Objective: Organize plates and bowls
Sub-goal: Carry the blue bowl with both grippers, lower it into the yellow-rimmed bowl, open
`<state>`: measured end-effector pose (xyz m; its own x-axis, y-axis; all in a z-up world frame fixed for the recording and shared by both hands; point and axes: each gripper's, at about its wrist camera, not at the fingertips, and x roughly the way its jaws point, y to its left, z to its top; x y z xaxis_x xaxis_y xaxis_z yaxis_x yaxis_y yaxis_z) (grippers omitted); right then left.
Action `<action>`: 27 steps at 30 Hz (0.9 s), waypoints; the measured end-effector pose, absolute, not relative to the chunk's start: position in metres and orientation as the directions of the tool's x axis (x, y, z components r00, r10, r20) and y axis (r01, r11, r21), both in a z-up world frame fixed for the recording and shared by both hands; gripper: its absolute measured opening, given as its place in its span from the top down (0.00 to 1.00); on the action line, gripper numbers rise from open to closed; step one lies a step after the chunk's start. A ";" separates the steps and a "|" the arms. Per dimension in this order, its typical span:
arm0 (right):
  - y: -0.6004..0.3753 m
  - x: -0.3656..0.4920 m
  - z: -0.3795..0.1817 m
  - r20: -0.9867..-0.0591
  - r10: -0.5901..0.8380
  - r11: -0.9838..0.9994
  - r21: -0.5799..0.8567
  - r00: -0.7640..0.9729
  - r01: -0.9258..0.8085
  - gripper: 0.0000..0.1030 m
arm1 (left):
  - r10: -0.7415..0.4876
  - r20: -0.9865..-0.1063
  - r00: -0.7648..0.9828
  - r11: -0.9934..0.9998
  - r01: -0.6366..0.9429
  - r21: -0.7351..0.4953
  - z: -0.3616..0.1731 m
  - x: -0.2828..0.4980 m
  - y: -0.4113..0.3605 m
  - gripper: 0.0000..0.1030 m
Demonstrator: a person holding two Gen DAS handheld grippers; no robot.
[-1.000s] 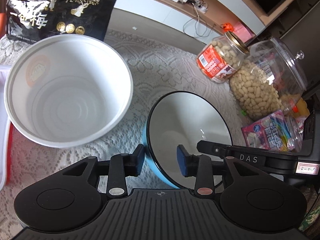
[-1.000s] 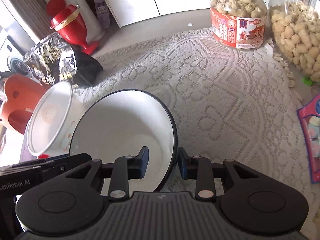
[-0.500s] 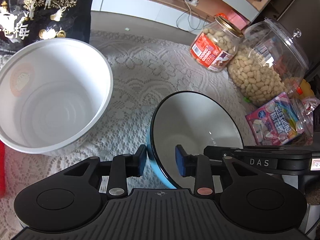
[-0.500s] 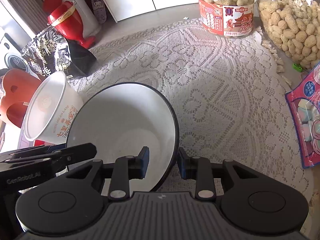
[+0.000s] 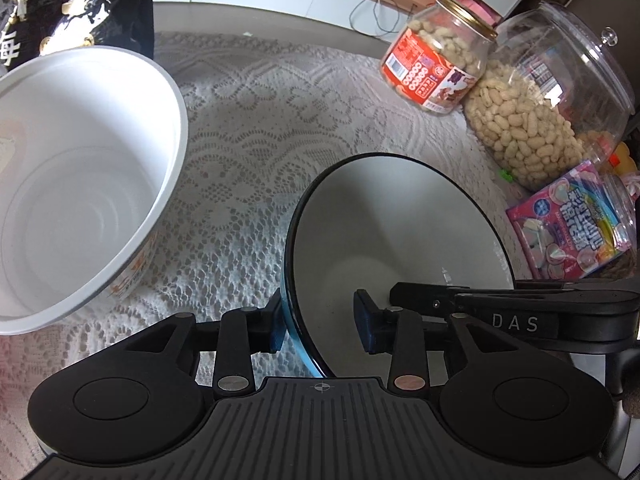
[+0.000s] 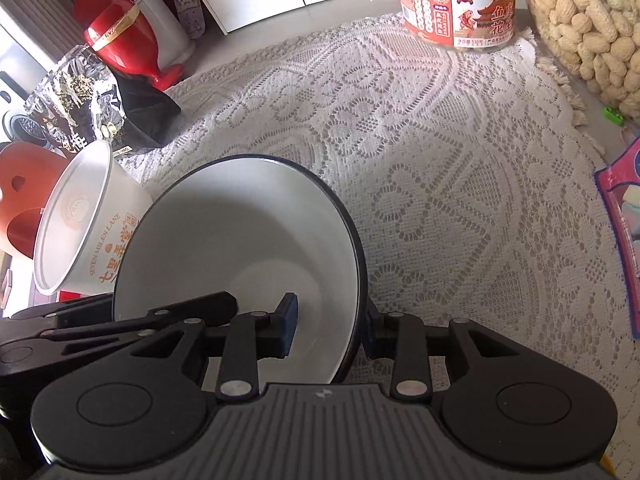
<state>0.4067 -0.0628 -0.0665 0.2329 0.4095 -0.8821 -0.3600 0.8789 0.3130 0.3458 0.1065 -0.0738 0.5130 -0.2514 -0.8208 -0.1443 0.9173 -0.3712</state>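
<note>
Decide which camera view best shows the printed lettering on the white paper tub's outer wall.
The right wrist view: the white paper tub shows its outer wall side-on, with legible orange lettering. The left wrist view looks down into the tub, showing mostly its bare white inside and only a sliver of orange print below the rim.

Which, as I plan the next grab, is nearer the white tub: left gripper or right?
Left. The left gripper straddles the bowl's rim beside the tub; the right gripper straddles the far rim. Both jaws are opening.
</note>
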 end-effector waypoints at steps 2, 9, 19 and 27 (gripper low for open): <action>-0.061 0.405 -0.066 -0.882 0.402 0.880 0.299 0.245 -0.369 0.68 | -0.253 -0.820 0.513 0.914 -0.151 -0.376 -0.075 0.346 0.107 0.63; -0.061 0.396 -0.061 -0.877 0.403 0.881 0.295 0.260 -0.370 0.68 | -0.243 -0.809 0.535 0.911 -0.161 -0.381 -0.067 0.341 0.108 0.63; -0.080 0.370 -0.010 -0.826 0.434 0.870 0.280 0.359 -0.407 0.68 | -0.259 -0.739 0.622 0.919 -0.077 -0.387 -0.016 0.305 0.089 0.62; -0.138 0.322 0.035 -0.775 0.436 0.874 0.244 0.458 -0.420 0.68 | -0.382 -0.709 0.593 0.908 0.097 -0.408 0.010 0.269 0.037 0.62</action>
